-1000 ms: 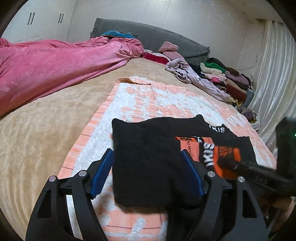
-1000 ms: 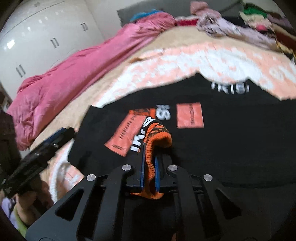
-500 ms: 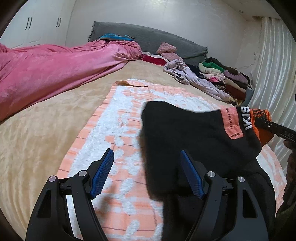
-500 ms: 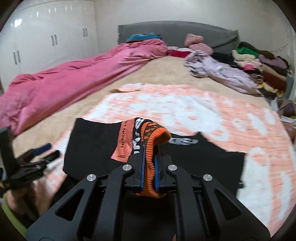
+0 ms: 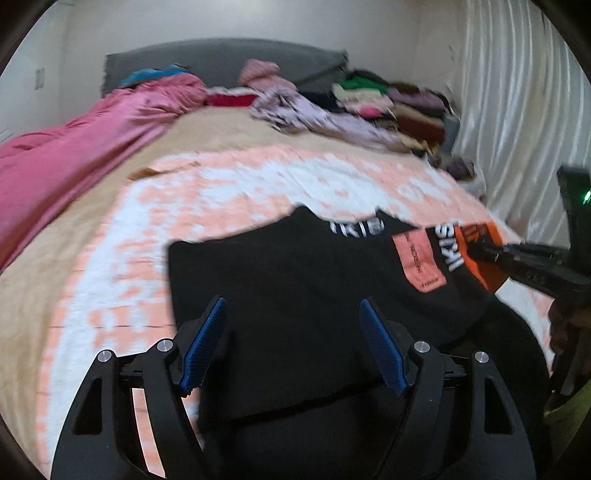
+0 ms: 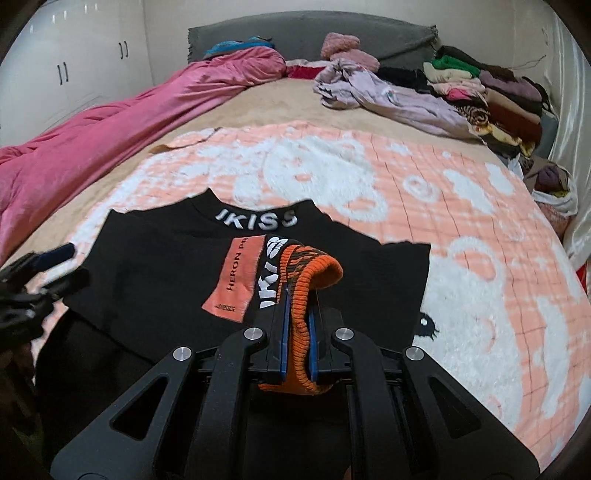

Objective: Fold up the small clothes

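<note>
Bedroom surroundings fill both views: a wide bed (image 6: 258,107) is seen with a grey headboard (image 6: 306,33) along the top of the frame and white wardrobes (image 6: 74,70) at the upper left. A pink duvet (image 6: 110,125) is bunched along the left side, and a pile of clothes (image 6: 491,99) is heaped at the upper right, so more folding is judged to remain. An orange and white blanket (image 6: 461,221) is spread across the middle as the working surface.

On that blanket, at lower centre, a black top (image 6: 155,266) with white lettering and an orange patch is laid. One part is already doubled over onto the body, so the fold is judged to be partly made but not finished or smoothed.

Its orange ribbed cuff (image 6: 314,266) is pinched tight between the closed jaws of the right gripper (image 6: 297,314), at the bottom centre of the right wrist view. The left gripper (image 5: 291,347) is held with its jaws wide apart over the near edge of the black cloth, at the bottom of the left wrist view; nothing is gripped by it, though whether the cloth is brushed cannot be told.
</note>
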### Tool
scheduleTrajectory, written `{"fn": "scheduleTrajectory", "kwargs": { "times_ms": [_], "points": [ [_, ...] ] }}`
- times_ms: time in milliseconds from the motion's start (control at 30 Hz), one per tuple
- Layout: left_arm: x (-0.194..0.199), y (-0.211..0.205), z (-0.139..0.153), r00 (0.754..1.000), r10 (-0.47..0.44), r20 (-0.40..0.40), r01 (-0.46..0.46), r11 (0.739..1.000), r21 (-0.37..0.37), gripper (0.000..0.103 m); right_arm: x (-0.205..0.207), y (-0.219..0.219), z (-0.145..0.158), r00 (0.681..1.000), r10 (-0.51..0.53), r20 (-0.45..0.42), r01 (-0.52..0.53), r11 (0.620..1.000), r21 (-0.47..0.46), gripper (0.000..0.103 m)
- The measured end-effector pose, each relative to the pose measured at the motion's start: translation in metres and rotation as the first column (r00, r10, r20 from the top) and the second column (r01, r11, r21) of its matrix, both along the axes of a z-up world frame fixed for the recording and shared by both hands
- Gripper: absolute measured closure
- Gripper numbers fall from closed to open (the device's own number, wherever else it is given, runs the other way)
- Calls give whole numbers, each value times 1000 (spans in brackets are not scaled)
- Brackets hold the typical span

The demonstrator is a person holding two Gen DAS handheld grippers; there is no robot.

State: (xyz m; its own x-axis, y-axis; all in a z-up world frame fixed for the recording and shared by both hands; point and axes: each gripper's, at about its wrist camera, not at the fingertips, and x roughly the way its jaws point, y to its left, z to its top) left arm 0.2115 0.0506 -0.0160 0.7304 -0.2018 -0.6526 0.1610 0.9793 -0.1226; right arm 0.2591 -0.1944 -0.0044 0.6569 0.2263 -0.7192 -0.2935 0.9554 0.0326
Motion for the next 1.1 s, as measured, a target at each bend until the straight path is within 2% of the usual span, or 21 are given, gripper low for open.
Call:
{"fn": "scheduleTrajectory", "kwargs": {
  "times_ms": [100, 233, 400, 467, 667, 800, 867, 933, 1033, 1100],
  "points": [
    [10, -12, -24, 998, -30, -55, 33, 998, 55, 30, 2, 1, -8, 1000, -5, -8, 5, 1000, -25, 99],
    [13, -4, -31, 996, -32, -78, 33, 999, 15, 30, 9, -1, -19, 999, -35, -33, 32, 997, -66, 99],
    [13, -2, -34, 996, -41, -78, 41, 999, -4, 28, 18, -8, -45, 991, -100, -87, 89, 990, -112, 88],
    [12, -1, -34, 996, -42, -76, 41, 999, -9, 28, 17, -15, -46, 989, -125, -83, 116, 988, -104, 80],
    [10, -1, -31, 997, -33, -69, 32, 999, -20, 28, 2, -32, -32, 987, -156, -46, 155, 988, -18, 78],
    [-1, 0, -18, 999, -30, -36, 29, 999, -27, 28, -13, -30, -19, 991, -136, -7, 136, 990, 33, 76],
    [-5, -2, -14, 999, -32, -17, 32, 999, -3, 27, -22, -20, -15, 996, -88, 3, 88, 995, 41, 76],
    [-7, -4, -16, 1000, -26, -14, 26, 999, 36, 21, -25, -10, -14, 999, -45, 2, 45, 998, 41, 76],
    [-3, -3, -24, 998, -14, -54, 17, 998, 57, 21, -25, 8, -21, 1000, 4, -22, -4, 1000, 4, 73],
    [-2, -1, -27, 998, -14, -66, 17, 999, 51, 21, -23, 12, -32, 999, -15, -47, 13, 999, -49, 72]
  ]
}}
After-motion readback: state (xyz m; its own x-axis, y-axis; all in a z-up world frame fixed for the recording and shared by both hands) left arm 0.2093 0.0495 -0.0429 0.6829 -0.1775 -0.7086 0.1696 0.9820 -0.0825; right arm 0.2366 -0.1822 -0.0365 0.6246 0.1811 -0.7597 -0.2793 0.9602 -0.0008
